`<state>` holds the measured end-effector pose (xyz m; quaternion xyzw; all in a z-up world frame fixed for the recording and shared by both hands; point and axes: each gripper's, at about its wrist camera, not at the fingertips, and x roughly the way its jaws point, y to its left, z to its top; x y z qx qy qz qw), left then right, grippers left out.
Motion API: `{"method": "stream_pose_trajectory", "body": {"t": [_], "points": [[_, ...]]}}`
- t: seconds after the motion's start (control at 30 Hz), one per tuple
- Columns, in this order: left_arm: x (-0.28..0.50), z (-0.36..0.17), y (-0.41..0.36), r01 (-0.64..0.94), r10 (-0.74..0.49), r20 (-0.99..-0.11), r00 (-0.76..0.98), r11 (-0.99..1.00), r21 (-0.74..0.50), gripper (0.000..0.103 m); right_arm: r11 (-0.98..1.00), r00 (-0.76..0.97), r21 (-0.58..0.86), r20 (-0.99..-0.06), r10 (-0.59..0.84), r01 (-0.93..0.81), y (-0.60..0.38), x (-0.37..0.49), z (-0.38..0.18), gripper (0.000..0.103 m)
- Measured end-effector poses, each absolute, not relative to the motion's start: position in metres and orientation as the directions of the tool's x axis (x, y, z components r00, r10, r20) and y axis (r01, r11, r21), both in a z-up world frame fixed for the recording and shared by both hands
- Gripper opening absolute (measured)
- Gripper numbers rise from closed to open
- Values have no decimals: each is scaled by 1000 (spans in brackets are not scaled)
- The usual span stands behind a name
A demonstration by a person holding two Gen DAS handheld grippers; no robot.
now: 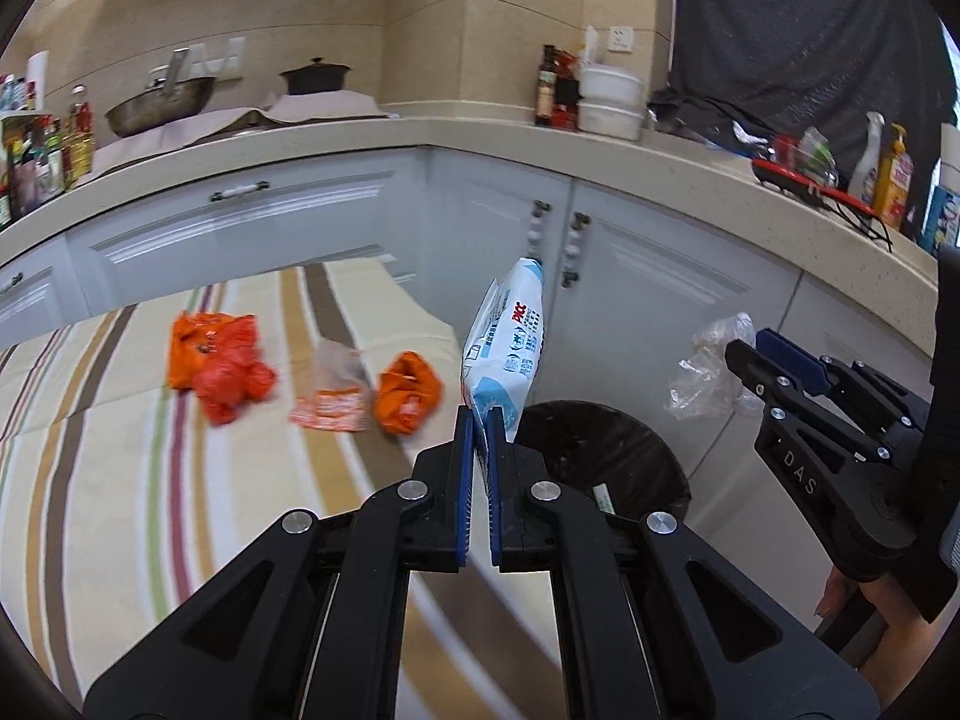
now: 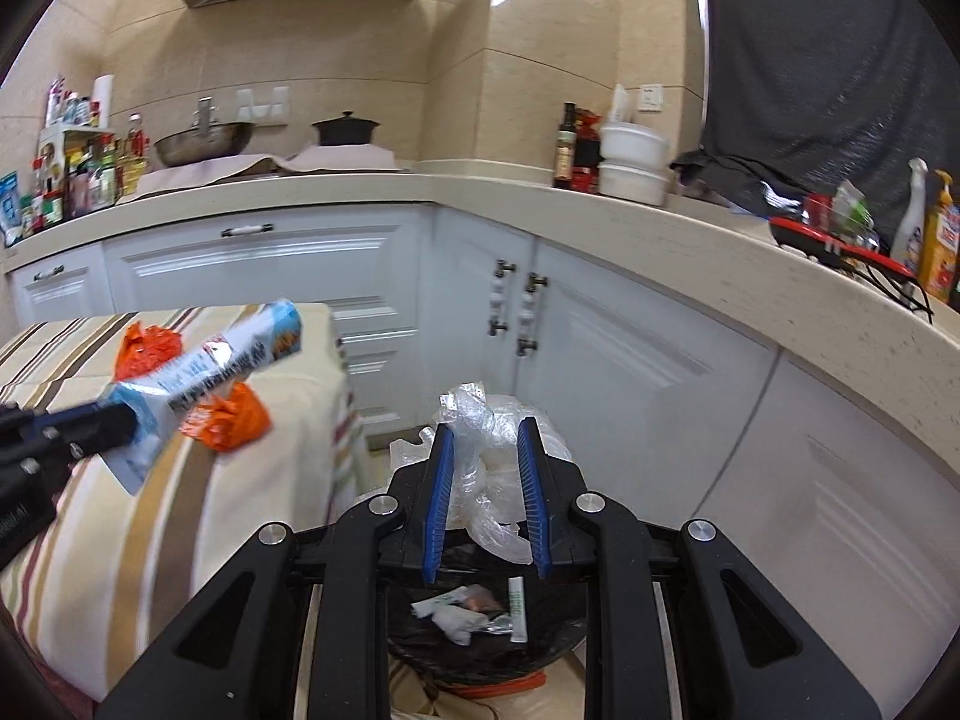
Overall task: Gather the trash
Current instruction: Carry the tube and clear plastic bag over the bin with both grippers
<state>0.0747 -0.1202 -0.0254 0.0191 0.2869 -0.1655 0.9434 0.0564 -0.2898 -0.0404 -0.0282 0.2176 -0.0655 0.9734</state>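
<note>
Here my left claw (image 1: 480, 420) pinches the blue-white wrapper (image 1: 507, 342) by its lower edge, upright above the bin (image 1: 600, 456). My right claw (image 2: 487, 438), parted, has a clear plastic bag (image 2: 480, 480) between its fingers over the bin. Orange bags (image 1: 219, 363) lie on the striped counter (image 1: 120, 480).

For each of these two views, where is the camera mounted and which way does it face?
Left wrist: on the left gripper, looking along its fingers, shut on a wipes packet, across the striped table toward the cabinets; the right gripper and bare skin at the lower right show.
Right wrist: on the right gripper, looking down over the trash bin, a clear plastic bag between its fingers.
Shared: packet, table, bin, bag, countertop.
</note>
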Motion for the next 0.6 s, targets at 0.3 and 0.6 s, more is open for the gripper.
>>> {"method": "stream_pose_trajectory", "body": {"t": [0.3,0.6], "points": [[86,-41,-169,334,-288,-567,772,942,-24,4,987,894,-59,-417,-163,152,-322,57,-52,23],[108,-52,-204,339,-274,-579,768,941,5,5,984,891,-28,-422,-170,174,-345,76,-65,23]]}}
